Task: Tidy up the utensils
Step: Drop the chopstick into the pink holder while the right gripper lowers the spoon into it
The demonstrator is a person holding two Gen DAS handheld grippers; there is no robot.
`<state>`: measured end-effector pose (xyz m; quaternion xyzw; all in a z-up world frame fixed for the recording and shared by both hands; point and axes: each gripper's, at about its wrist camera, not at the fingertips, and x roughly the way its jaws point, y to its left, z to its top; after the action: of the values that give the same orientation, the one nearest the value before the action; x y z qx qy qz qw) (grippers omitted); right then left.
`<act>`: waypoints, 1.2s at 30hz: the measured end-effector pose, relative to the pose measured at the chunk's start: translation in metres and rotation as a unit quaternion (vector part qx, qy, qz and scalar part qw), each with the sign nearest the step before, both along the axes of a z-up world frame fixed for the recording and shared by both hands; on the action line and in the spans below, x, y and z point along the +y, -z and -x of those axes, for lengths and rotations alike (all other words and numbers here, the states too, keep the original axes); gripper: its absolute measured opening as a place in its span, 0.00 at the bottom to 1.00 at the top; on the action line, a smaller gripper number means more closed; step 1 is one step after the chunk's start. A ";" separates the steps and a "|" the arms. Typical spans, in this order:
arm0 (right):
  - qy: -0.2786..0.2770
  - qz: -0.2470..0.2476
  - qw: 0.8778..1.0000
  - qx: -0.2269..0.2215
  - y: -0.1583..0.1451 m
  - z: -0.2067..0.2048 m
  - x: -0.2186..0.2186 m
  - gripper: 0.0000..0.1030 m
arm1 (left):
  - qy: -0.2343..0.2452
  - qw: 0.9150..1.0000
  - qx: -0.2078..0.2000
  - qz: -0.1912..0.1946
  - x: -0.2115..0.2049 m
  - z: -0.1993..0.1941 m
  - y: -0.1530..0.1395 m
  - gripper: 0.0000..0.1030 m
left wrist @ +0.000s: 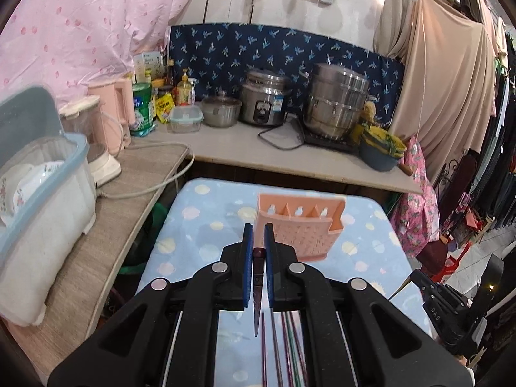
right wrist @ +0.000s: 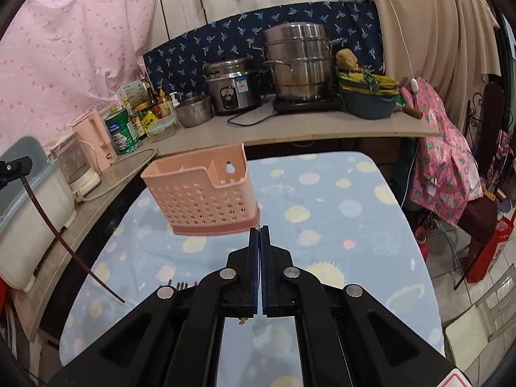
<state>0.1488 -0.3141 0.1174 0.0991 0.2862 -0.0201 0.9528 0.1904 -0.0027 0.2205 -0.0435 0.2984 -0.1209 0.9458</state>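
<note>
Chopstick (left wrist: 259, 277), one, pinched in left tongs (left wrist: 258, 230); right tongs (right wrist: 259, 229) pressed together near one pink holder (right wrist: 206, 193).

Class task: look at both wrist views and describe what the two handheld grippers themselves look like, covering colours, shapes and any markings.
Both the left gripper and the right gripper are matte black plastic. Each has two angular linkage arms joined by round silver pivot pins. The straight, narrow fingers carry blue pads on their inner faces. In the left view, the right gripper's side shows white lettering "DAS".

Left tool (left wrist: 258, 230) clamps dark red chopstick (left wrist: 258, 290); pink utensil holder (left wrist: 298, 229) beyond on dotted tablecloth (left wrist: 193, 225).
</note>
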 end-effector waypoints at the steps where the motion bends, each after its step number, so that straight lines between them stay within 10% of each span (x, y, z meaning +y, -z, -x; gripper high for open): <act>1: 0.000 0.004 1.000 -0.007 -0.008 -0.008 0.000 0.02 | 0.000 1.000 -0.008 0.002 -0.001 -0.004 -0.009 0.07; 13: 0.003 -0.009 0.999 -0.053 -0.061 -0.116 0.004 0.02 | -0.047 0.991 -0.125 0.031 -0.017 -0.080 -0.089 0.07; 36: -0.010 0.003 1.000 0.006 0.002 -0.187 0.018 0.06 | -0.046 0.997 -0.044 0.044 -0.027 -0.171 -0.002 0.15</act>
<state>0.3356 -0.2959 0.1152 0.0929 0.2932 -0.0119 0.9514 0.3612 -0.0296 0.2223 -0.0938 0.2486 -0.0917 0.9597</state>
